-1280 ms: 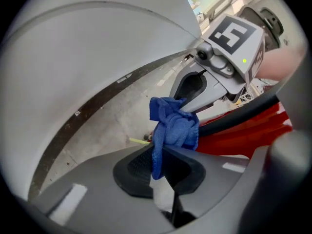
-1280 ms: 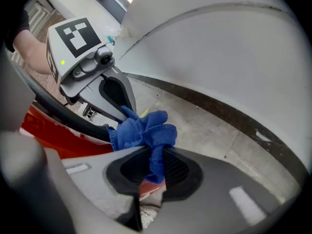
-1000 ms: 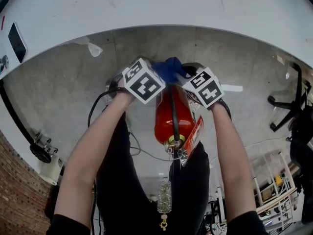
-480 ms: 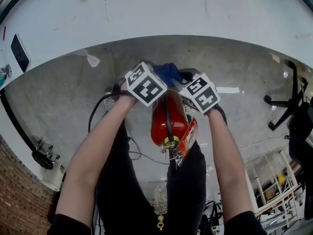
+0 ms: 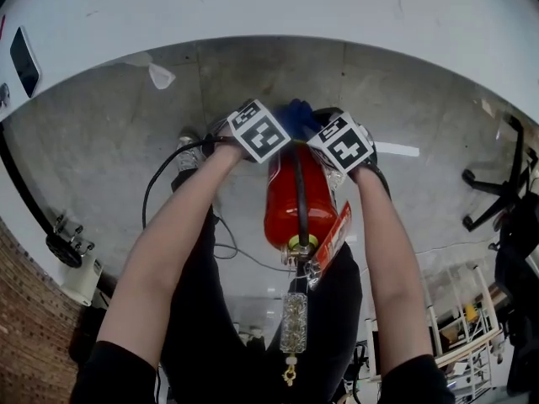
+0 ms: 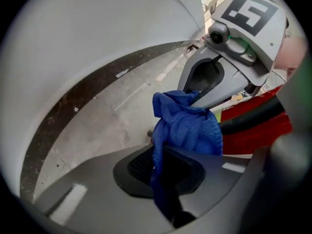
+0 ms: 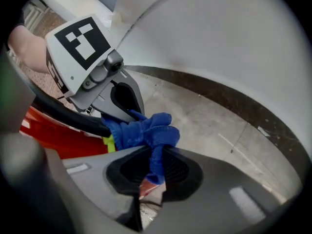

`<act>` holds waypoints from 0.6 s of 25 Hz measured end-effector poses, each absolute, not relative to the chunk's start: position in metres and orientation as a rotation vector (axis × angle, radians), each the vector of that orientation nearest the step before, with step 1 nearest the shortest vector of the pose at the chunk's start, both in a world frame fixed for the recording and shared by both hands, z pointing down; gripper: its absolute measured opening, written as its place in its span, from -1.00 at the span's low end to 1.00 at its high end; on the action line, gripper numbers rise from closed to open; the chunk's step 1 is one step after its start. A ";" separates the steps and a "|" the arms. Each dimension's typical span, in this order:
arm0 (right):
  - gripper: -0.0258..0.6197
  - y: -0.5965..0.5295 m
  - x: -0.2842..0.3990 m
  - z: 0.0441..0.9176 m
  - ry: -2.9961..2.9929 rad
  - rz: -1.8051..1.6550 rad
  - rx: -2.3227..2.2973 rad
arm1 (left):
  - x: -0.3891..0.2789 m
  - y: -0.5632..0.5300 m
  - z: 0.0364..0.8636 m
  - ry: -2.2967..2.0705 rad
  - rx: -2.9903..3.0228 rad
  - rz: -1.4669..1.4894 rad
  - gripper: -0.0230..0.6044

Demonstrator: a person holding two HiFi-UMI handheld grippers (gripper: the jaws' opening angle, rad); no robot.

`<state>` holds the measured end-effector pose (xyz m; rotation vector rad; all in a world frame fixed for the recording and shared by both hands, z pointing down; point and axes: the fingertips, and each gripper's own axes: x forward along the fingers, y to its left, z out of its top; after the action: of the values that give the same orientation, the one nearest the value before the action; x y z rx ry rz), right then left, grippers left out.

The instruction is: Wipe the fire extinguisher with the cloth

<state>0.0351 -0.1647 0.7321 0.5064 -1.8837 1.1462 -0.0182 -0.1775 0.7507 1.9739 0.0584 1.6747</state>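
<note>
A red fire extinguisher (image 5: 299, 199) with a black hose stands on the floor between the person's legs, seen from above in the head view. A blue cloth (image 5: 295, 118) is stretched over its far side between both grippers. My left gripper (image 6: 168, 177) is shut on one end of the blue cloth (image 6: 187, 126); the red fire extinguisher (image 6: 258, 130) lies at the right of that view. My right gripper (image 7: 151, 172) is shut on the other end of the blue cloth (image 7: 144, 130), with the red fire extinguisher (image 7: 63, 135) at its left.
A white wall (image 5: 269, 7) curves along the far side of the grey concrete floor (image 5: 109, 150). A crumpled scrap (image 5: 158, 76) lies at the wall's foot. An office chair base (image 5: 497, 192) stands at the right, cables (image 5: 168, 175) run at the left.
Both grippers have sunk lower with the cloth, drawing it down the extinguisher's far side. Their grip on the cloth is the same.
</note>
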 end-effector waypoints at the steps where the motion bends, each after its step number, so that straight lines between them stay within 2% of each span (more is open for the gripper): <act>1: -0.75 -0.164 0.034 0.740 -1.871 1.150 0.494 | -0.019 -0.175 0.758 0.064 1.967 1.673 -0.85; 9: -0.75 -0.163 0.041 0.795 -1.779 1.194 0.435 | -0.021 -0.173 0.798 0.134 1.958 1.673 -0.85; 15: -0.77 -0.155 0.041 0.778 -1.778 1.244 0.341 | -0.021 -0.167 0.780 0.220 1.996 1.678 -0.85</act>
<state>0.0405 -0.1551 0.7778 0.3412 -1.7778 1.2441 -0.0207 -0.1675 0.7802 1.9959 0.2203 1.6781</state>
